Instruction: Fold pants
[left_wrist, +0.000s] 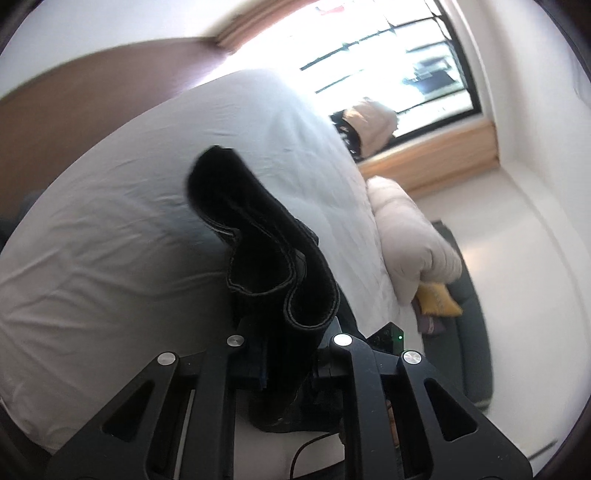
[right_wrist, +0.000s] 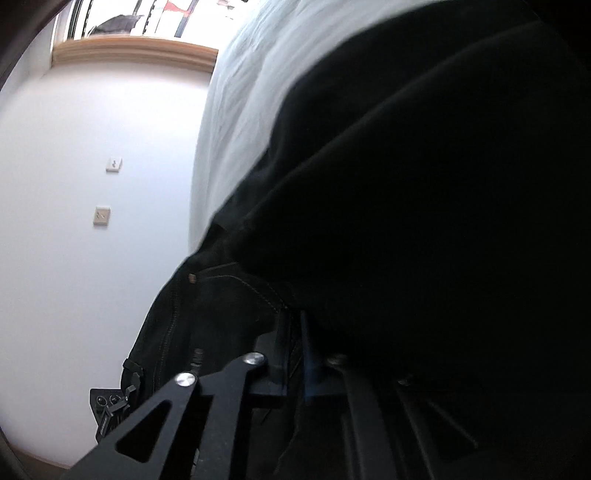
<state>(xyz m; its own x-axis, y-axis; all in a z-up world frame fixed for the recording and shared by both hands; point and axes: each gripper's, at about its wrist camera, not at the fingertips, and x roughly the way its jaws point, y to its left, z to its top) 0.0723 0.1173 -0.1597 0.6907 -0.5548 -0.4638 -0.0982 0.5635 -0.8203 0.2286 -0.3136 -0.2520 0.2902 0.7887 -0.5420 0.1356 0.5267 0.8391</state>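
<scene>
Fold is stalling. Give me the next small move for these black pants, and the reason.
Probably carry the bunched black denim pants forward over the white bed sheet and lower them flat: both hand-held grippers pinch hanging cloth, nothing spread yet.

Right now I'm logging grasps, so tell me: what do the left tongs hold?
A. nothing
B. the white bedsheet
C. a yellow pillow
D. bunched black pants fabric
D: in the left wrist view the left tongs are shut on a bunched wad of the black pants, raised above the white bed.
</scene>
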